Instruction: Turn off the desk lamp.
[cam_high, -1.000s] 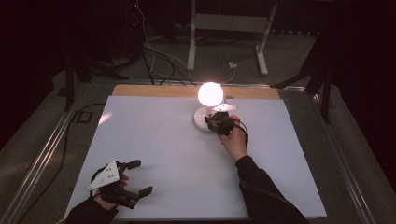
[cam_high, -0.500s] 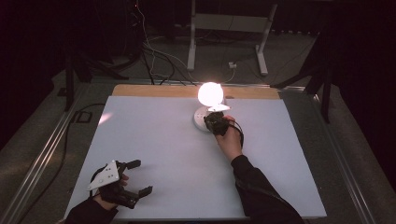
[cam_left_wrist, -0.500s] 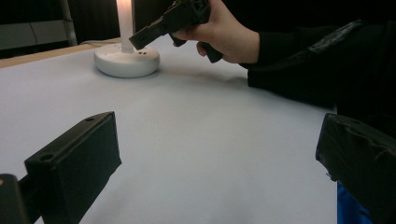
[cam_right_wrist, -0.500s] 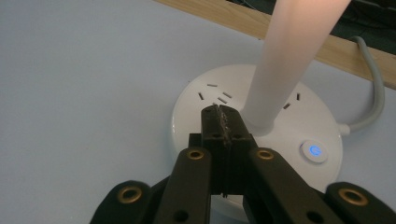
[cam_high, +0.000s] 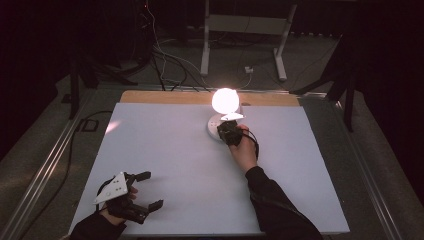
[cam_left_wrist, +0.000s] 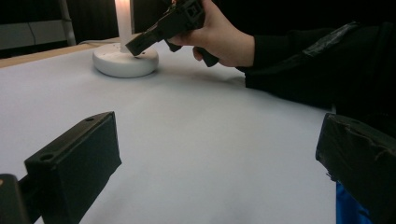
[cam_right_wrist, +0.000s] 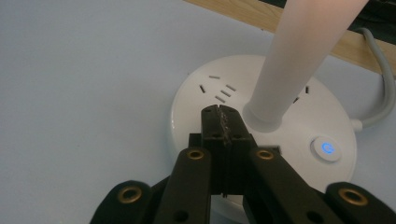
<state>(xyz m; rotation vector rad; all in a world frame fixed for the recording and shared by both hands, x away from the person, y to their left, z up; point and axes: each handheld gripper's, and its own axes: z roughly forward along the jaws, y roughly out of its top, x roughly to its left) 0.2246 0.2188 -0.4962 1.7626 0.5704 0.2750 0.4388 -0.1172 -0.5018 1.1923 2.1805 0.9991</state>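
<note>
Tongs, right (cam_right_wrist: 219, 112), are closed w/ nothing held, tips on lamp base (cam_right_wrist: 196, 112) beside stem (cam_right_wrist: 289, 65). Left tongs (cam_high: 147, 190) are kept wide open, empty, above surface (cam_high: 175, 150).

Left gripper (cam_left_wrist: 210, 163) has its jaws wide apart over the white table (cam_left_wrist: 210, 130). Up around 11 o'clock sits the lamp base (cam_left_wrist: 125, 60), with the right gripper (cam_left_wrist: 135, 45) tip touching it, closed up.

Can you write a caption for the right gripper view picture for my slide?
The shut right gripper hovers over the white lamp base, beside the glowing stem and blue-lit power button.
</note>
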